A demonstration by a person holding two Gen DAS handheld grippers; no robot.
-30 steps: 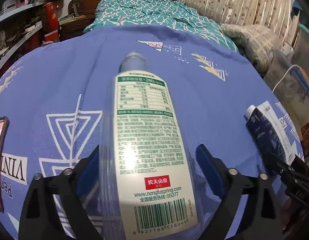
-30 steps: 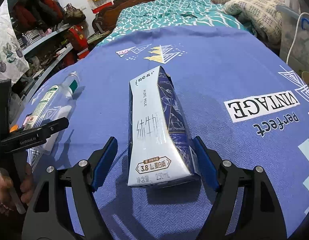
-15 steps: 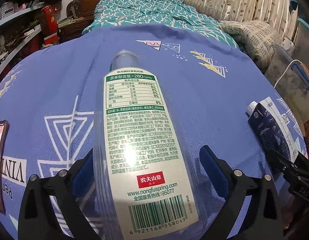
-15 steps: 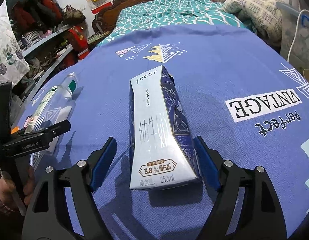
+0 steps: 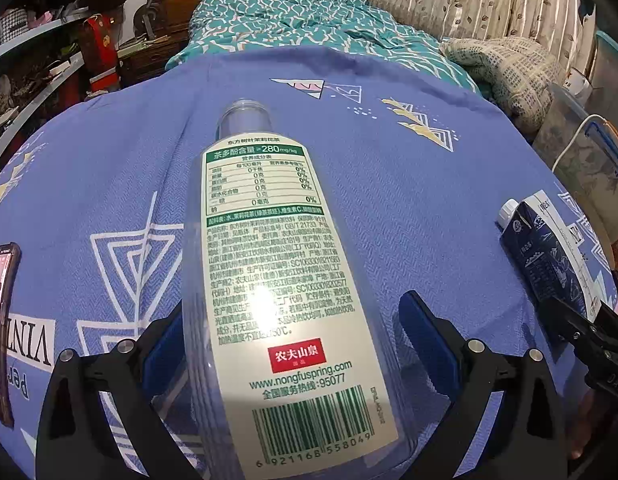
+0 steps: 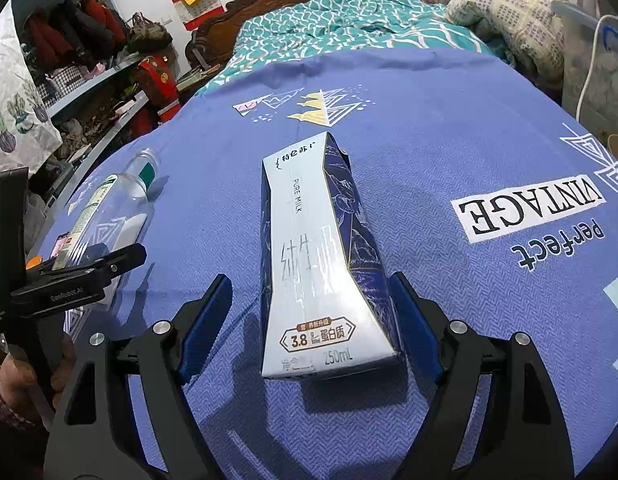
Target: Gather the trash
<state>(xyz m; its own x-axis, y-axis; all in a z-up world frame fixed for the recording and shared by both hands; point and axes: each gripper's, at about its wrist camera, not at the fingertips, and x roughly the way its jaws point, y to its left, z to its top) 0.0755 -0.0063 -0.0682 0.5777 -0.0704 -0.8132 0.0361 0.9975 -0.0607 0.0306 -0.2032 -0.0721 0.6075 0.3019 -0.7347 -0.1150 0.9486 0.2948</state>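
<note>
A cluttered bedroom lies behind, with a teal-patterned bed and crowded shelves, and in front of it a tabletop under a blue printed cloth [image 6: 449,128] carries the two pieces of trash; the clear plastic bottle [image 5: 277,280] lies on its side toward the left edge, neck pointing to the far edge, uncapped as far as this view shows, and the milk carton [image 6: 321,264] lies flat near the middle of the cloth, well apart from the bottle. The left gripper [image 5: 297,344] straddles the bottle's lower body, its blue pads standing either side of the label — the left pad looks right against the wall and the right pad stands clear, so it is released, not yet clamped. The right gripper [image 6: 309,320] likewise brackets the base end of the carton with a visible gap on each side, jaws spread and holding nothing. Both things look empty and light; the bottle is thin, smooth and round, likely to dent or squirt forward under a hard squeeze, so a gentle hold across the labelled mid-body seems best; the carton is already crushed in at its waist and soft, so its stiffer, squarer base end — where the pads now stand — is the better place to pinch.
</note>
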